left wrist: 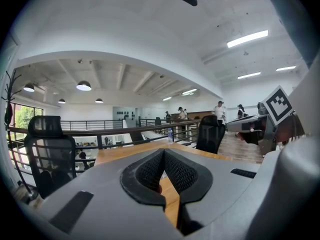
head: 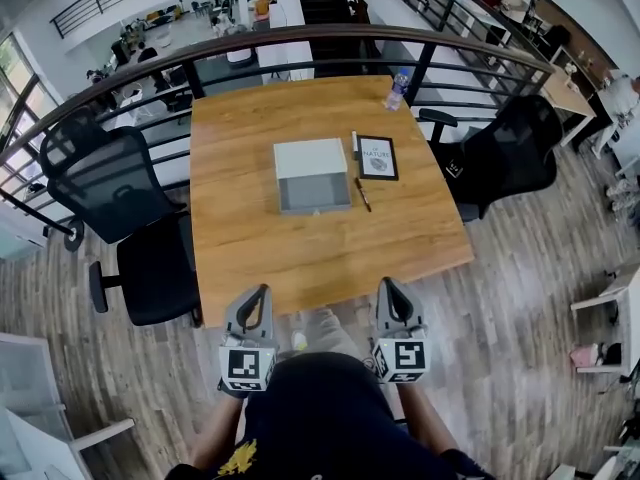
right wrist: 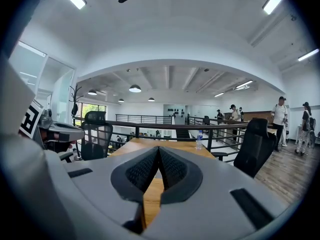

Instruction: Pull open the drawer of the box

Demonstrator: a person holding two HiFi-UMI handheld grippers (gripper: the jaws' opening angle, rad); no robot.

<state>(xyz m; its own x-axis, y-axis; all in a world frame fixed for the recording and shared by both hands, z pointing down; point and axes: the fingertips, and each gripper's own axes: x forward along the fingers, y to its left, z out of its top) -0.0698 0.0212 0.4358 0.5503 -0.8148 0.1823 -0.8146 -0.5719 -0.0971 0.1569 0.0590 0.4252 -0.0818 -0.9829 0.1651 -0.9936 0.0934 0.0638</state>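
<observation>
Two claws hover at the near edge of the desk. The left claw and the right claw are both pinched fully together with nothing between their pads, and both are well short of the work. The box lies flat near the middle of the desk, white on top, with its grey drawer side turned toward the person. Whether that drawer already stands out a little cannot be told from here. The box looks small, light and rigid, with smooth sides. A pull on the drawer alone would probably drag the whole box across the wood unless the other claw steadies its top or far side. The likeliest hold is the small notch at the middle of the drawer's near edge, which looks shallow and would need a thin, careful pinch. A pen and a framed card lie just right of the box, close enough to be knocked. A bottle stands well apart at the far edge. Bare wood between the box and the person leaves room for the drawer to travel, and the box's left side is open too.
</observation>
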